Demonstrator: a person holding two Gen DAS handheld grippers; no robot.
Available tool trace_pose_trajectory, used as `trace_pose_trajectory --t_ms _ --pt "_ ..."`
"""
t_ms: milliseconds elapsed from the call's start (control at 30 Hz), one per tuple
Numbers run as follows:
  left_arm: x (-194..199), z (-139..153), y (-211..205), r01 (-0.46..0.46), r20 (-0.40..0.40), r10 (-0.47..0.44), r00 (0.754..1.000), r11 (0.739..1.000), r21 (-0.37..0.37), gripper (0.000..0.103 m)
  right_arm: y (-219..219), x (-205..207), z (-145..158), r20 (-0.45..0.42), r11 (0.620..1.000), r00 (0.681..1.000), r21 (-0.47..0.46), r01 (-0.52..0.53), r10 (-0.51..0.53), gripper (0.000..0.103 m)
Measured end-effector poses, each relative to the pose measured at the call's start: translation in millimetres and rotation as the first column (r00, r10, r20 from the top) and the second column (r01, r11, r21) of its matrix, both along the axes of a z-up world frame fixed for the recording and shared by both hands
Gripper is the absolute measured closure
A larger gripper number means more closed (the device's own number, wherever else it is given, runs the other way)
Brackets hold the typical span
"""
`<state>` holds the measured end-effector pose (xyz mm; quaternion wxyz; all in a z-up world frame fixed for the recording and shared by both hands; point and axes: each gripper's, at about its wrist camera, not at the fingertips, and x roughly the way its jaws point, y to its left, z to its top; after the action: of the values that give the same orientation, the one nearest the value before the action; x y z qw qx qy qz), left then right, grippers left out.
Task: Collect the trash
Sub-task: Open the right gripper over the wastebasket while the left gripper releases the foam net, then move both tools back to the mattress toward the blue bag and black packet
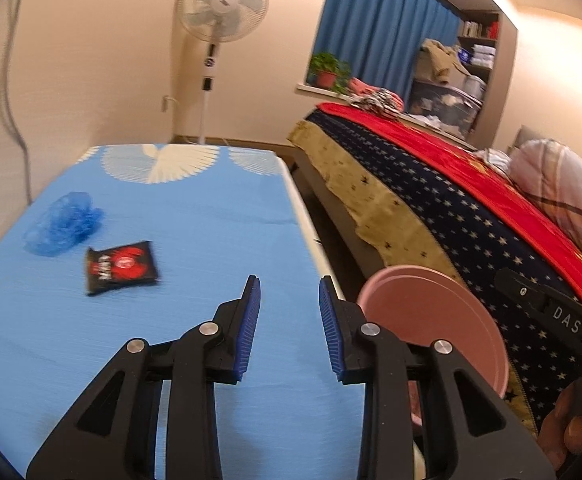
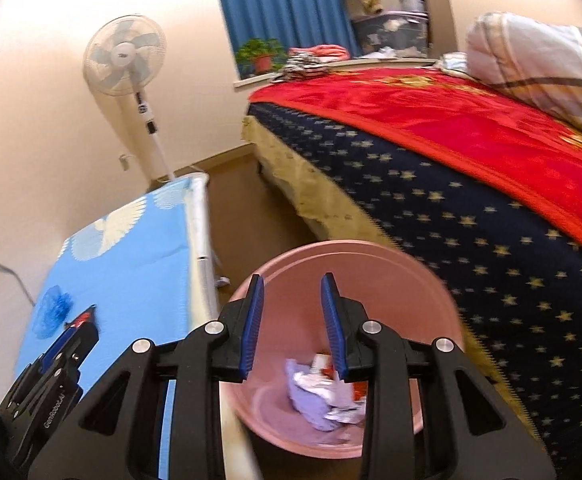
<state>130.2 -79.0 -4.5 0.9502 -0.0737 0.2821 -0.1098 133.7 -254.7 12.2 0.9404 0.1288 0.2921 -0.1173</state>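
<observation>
My left gripper [image 1: 289,280] hovers open over the blue tablecloth [image 1: 211,208] with nothing between its blue pads. Ahead and to its left lie a black and red snack wrapper [image 1: 122,266] and a crumpled blue plastic cover [image 1: 63,224]. My right gripper [image 2: 292,276] stands open above the pink bin [image 2: 351,252], empty between its pads. Crumpled white paper and a red scrap [image 2: 323,396] lie at the bottom of the bin. In the left wrist view the bin [image 1: 431,320] sits just off the table's right edge.
A bed with a starred navy cover and red blanket [image 2: 451,184] stands close to the right of the bin. A standing fan [image 1: 221,0] is by the far wall behind the table. A narrow strip of floor [image 2: 243,208] separates table and bed.
</observation>
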Motion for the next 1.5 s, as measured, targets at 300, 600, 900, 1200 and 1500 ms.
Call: trace_pose_trajectory --t_ms 300,600,900,1200,1500 --pt "4.3 -4.1 56.3 -0.159 0.029 0.159 0.987 0.987 0.022 0.073 56.6 32.0 -11.9 0.015 0.989 0.99 0.043 -0.142 0.141 0.072" --pt "13.3 -17.7 118.0 -0.366 -0.008 0.366 0.931 0.93 0.021 0.073 127.9 75.9 -45.6 -0.034 0.933 0.939 0.125 -0.336 0.343 0.072" --pt "26.0 -25.3 146.7 -0.444 -0.02 0.445 0.895 0.895 0.047 0.073 176.5 118.5 -74.7 -0.071 0.872 0.887 0.232 -0.431 0.457 0.072" --pt "41.8 -31.6 170.5 -0.494 -0.051 0.496 0.867 0.868 0.05 0.073 198.1 150.7 -103.4 -0.134 0.837 0.853 0.319 -0.444 0.504 0.072" --pt "57.0 -35.9 177.6 -0.51 -0.061 0.511 0.857 0.86 0.036 0.073 217.8 159.6 -107.9 -0.184 0.835 0.825 0.271 -0.479 0.533 0.095"
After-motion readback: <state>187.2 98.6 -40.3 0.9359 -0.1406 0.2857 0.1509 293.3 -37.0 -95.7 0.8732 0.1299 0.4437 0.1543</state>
